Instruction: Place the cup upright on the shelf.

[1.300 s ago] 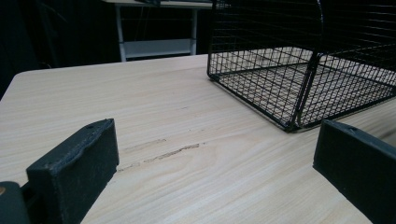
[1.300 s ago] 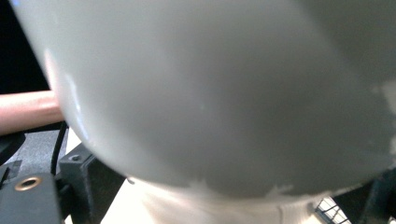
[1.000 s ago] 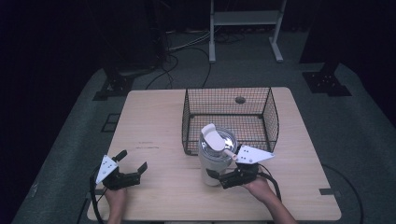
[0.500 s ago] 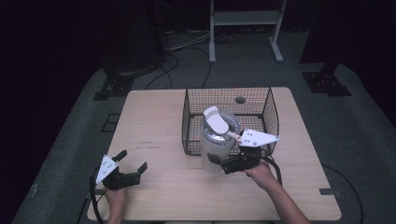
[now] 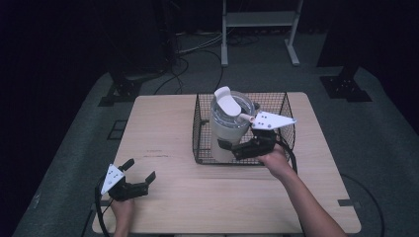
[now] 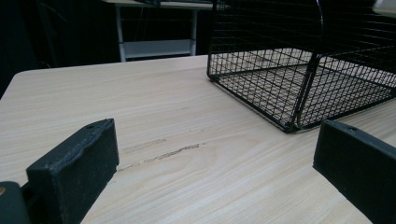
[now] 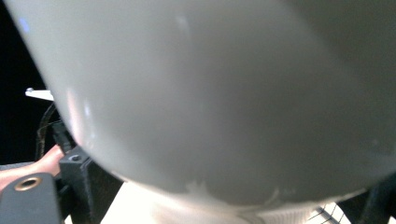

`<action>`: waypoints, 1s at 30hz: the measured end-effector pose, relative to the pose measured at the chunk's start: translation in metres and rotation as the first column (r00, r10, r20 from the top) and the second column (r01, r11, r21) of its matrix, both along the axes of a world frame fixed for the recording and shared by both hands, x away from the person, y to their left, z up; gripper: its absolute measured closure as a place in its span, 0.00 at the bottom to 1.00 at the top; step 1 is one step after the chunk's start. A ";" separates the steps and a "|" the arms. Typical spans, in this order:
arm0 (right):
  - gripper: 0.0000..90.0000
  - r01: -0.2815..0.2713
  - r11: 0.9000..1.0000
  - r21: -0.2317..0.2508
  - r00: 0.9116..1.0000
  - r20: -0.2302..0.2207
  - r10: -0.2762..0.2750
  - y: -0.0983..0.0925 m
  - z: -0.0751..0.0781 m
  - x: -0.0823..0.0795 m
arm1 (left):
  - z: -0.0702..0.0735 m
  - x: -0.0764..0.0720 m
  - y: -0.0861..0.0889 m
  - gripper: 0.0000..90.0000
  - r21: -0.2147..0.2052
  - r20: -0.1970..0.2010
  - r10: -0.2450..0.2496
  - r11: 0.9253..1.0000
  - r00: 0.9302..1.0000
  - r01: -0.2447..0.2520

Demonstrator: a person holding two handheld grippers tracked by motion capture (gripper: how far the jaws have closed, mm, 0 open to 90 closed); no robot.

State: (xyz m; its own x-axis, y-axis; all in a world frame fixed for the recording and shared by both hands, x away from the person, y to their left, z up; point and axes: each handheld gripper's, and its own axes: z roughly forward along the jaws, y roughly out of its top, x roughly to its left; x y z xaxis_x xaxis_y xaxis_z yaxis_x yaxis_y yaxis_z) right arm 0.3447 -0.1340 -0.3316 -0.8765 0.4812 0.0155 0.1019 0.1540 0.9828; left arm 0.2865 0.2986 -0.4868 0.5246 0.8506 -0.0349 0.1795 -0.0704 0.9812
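Right gripper [image 5: 228, 146], clamped on the tall white plastic jug with clear lid [image 5: 228, 123], has lifted it over the black wire basket [image 5: 202, 131], likely drop-in next; left gripper [image 5: 139, 172] idles spread on the light wooden table [image 5: 163, 128].

We see a light wooden table [image 5: 163, 128] on grey floor [image 5: 74, 163], a white metal stand [image 5: 259, 19] behind it, and black cables [image 5: 188, 49].

The tabletop [image 5: 163, 128] is evenly and softly lit, seemingly from overhead, while the far room sinks into near black. The high view is slightly soft and grainy. In the right gripper view the white container [image 7: 224, 93] looms blurred, with faint glare streaks at left.
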 end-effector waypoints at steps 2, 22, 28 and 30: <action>0.10 0.007 1.000 -0.015 1.000 0.009 -0.007 0.002 0.007 0.011 | 0.000 0.000 0.000 0.00 -0.006 0.001 0.002 1.000 1.000 -0.002; 0.10 0.071 0.997 -0.024 0.997 -0.005 -0.071 0.013 0.021 0.064 | 0.000 0.000 0.000 0.00 -0.003 0.001 -0.001 1.000 1.000 0.001; 0.10 0.079 0.996 -0.031 0.997 0.001 -0.079 0.016 0.025 0.074 | 0.000 0.000 0.000 0.00 0.000 0.000 -0.001 1.000 1.000 0.001; 0.10 0.085 0.996 -0.034 0.996 0.005 -0.085 0.017 0.025 0.078 | 0.000 0.000 0.000 0.00 -0.001 0.000 -0.003 1.000 1.000 0.003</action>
State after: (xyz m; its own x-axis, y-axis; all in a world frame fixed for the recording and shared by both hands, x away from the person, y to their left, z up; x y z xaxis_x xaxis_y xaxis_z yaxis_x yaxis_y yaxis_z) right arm 0.4228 -0.1167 -0.3062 -0.8322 0.5545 -0.0052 0.1127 0.1782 0.9775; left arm 0.2863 0.2985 -0.4867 0.5267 0.8493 -0.0358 0.1798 -0.0701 0.9812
